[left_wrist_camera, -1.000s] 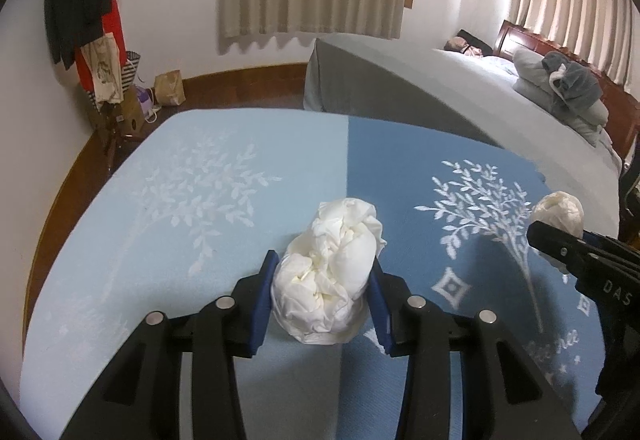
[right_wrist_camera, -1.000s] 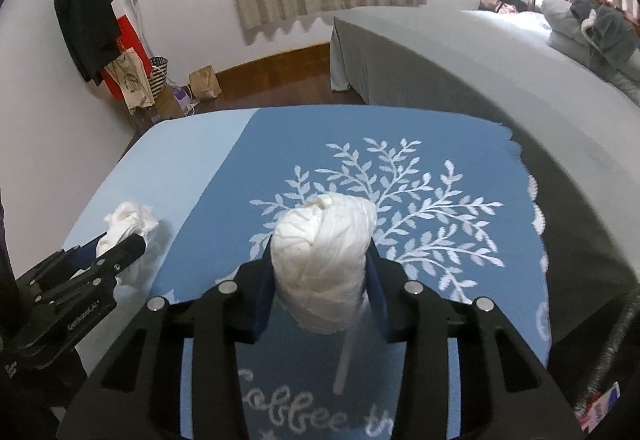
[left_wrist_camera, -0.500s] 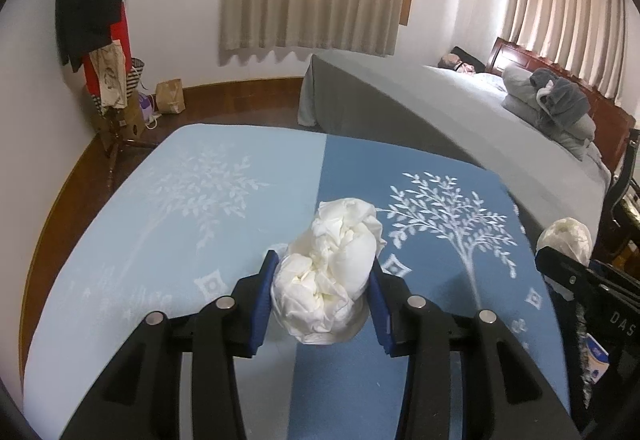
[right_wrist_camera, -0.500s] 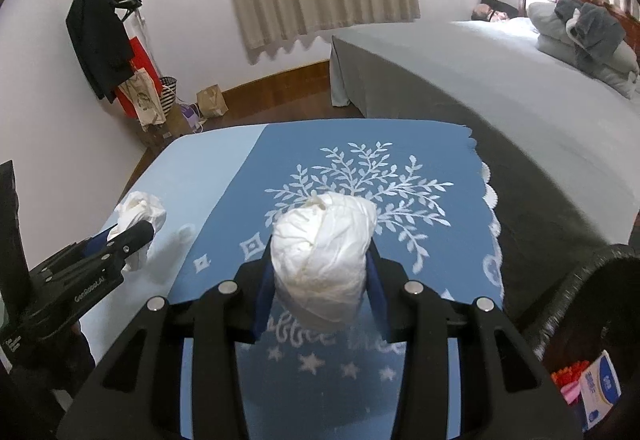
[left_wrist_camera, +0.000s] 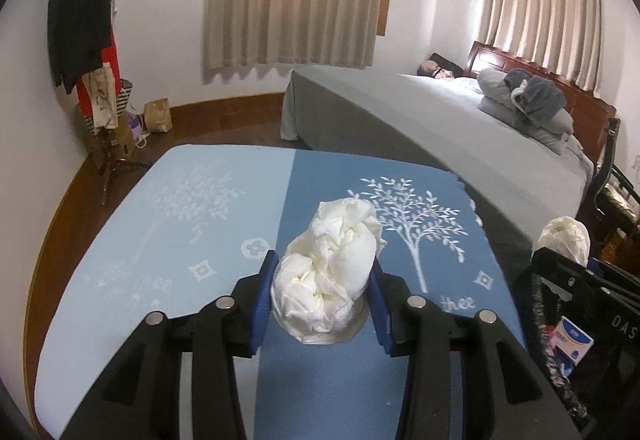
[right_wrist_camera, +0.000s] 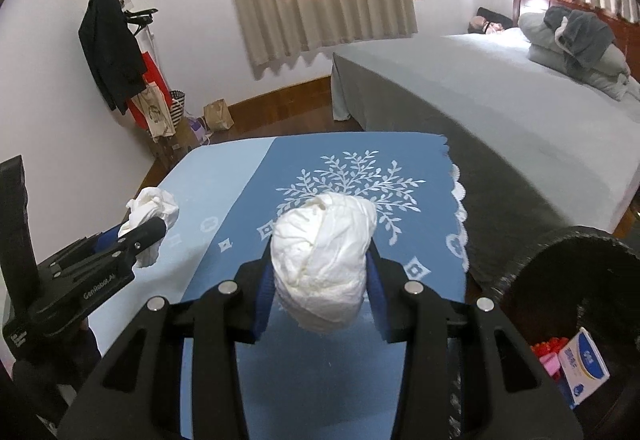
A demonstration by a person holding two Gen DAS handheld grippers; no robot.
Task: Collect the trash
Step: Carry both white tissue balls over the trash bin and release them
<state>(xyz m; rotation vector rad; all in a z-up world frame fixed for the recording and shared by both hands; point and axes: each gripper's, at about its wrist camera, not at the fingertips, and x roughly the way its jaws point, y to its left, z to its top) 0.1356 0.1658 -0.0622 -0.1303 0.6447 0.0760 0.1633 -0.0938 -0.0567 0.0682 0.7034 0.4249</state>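
Observation:
My left gripper [left_wrist_camera: 322, 300] is shut on a crumpled white tissue wad [left_wrist_camera: 330, 276] and holds it above the blue tablecloth [left_wrist_camera: 180, 208]. My right gripper [right_wrist_camera: 320, 284] is shut on a second, rounder white tissue wad [right_wrist_camera: 322, 260], also held above the cloth [right_wrist_camera: 352, 168]. The right gripper and its wad [left_wrist_camera: 564, 240] show at the right edge of the left wrist view. The left gripper and its wad [right_wrist_camera: 152, 208] show at the left of the right wrist view. A black trash bin [right_wrist_camera: 560, 280] with packaging inside sits low at the right, beside the table.
A grey bed [left_wrist_camera: 420, 120] with folded bedding stands behind the table on the right. A coat rack [left_wrist_camera: 92, 40] with clothes and bags stands at the far left wall. A paper bag [left_wrist_camera: 158, 116] sits on the wooden floor. Curtains cover the windows.
Both grippers have lifted and drawn back from the table with their tissue wads. The trash bin has come into view at the lower right.

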